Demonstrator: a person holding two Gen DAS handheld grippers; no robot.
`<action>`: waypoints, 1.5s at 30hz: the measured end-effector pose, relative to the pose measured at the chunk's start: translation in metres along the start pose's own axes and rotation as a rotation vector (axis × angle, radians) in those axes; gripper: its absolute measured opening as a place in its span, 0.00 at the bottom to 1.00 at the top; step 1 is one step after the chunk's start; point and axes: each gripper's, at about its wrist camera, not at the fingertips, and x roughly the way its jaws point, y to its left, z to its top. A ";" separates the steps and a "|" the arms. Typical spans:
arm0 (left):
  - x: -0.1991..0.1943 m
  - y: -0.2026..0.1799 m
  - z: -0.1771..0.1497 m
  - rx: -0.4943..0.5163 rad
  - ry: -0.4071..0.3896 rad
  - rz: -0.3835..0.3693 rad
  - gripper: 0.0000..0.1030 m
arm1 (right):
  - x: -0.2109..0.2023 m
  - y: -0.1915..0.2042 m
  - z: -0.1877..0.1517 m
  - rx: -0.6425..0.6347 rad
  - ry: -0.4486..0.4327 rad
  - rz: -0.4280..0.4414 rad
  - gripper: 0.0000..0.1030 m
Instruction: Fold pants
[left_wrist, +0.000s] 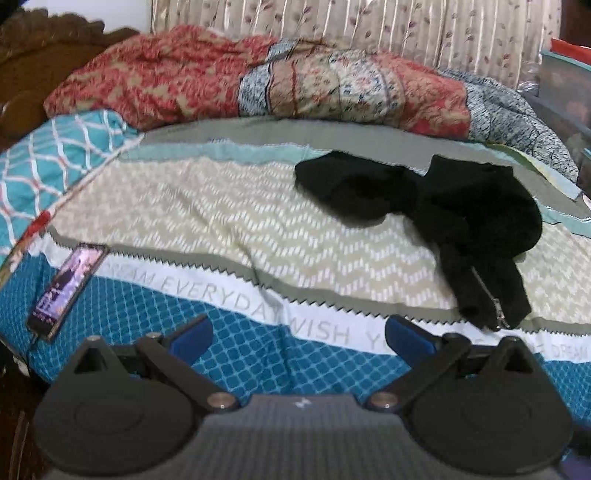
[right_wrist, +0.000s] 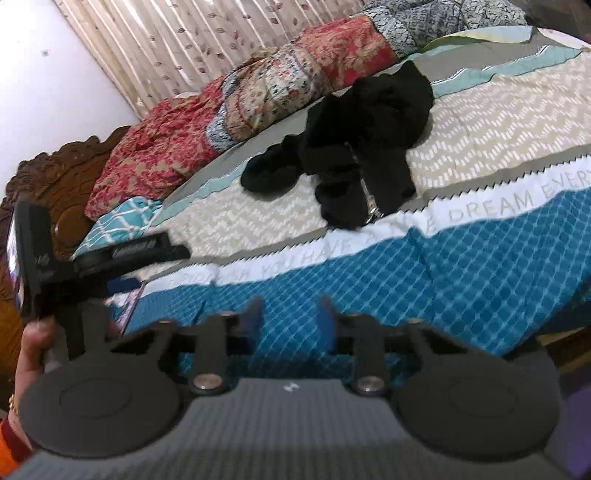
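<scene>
Lying crumpled on the bed, a pair of black pants sits on the pale zigzag band of the bedspread, toward the far side of the bed, just short of the rolled patterned quilt along the far edge. Neither pair of tongs touches the pants.

The left gripper hangs over the blue diamond band near the bed's near edge, its blue-padded jaws spread wide with nothing between them. From it, the pants lie ahead and to the right. One narrow end, with a metal zipper showing, points back toward the near edge and comes closest to this gripper's right finger.

The right gripper hovers over the same blue band. Its jaws stand a narrow gap apart, empty, only bedspread seen between them. From it, the pants lie almost straight ahead, a little to the right, with the zippered end nearest.

The bundle's long axis runs roughly from the near edge toward the far edge, bending to the left at the far end. Both grippers look about equally near the zippered end; it is hard to say which is closer.

A phone rests near the bed's left edge, well apart from the pants.
</scene>
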 end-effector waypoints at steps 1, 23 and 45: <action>0.003 0.003 0.000 -0.008 0.010 -0.006 1.00 | 0.006 0.000 0.006 -0.011 -0.011 -0.012 0.24; 0.042 0.090 0.019 -0.196 0.029 0.004 1.00 | 0.323 0.024 0.156 0.152 0.171 0.114 0.13; 0.071 0.064 0.001 -0.183 0.143 -0.123 1.00 | 0.137 -0.006 0.100 -0.239 -0.063 -0.011 0.61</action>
